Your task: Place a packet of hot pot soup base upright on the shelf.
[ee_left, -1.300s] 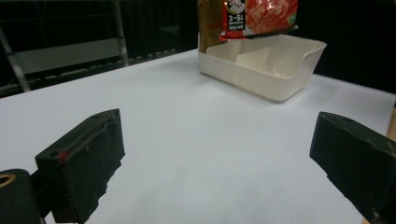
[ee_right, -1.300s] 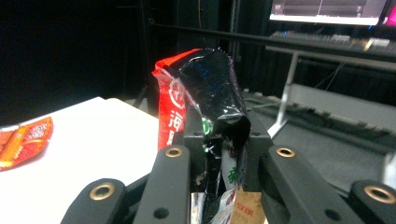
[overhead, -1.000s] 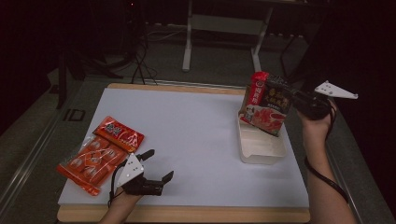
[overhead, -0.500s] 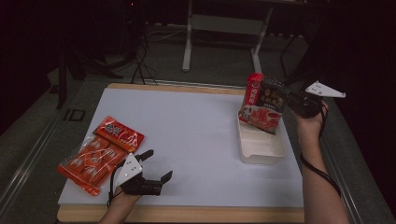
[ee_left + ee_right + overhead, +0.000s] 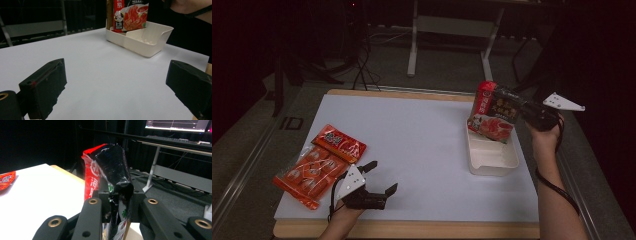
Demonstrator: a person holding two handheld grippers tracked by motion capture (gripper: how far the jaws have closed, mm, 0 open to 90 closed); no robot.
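Observation:
My right gripper (image 5: 513, 107) is shut on a red and black food packet (image 5: 493, 112) and holds it upright over the far end of a white tray (image 5: 492, 167). In the right gripper view the fingers clamp the packet's (image 5: 112, 167) crumpled black side at my right gripper (image 5: 118, 195). From the left gripper view the packet's (image 5: 130, 15) lower edge dips into the tray (image 5: 150, 42). My left gripper (image 5: 384, 176) rests on the white mat near the front edge, open, with nothing between its jaws, as my left gripper (image 5: 117, 85) shows.
A flat red snack packet (image 5: 319, 162) lies on the mat's left side, just left of my left gripper, also seen as the red snack packet (image 5: 6, 180). The white mat (image 5: 422, 145) covers a wooden table. Stands and cables are on the floor behind.
The right gripper has sunk a little with the packet, bringing it lower over the tray. The left gripper has stayed where it was.

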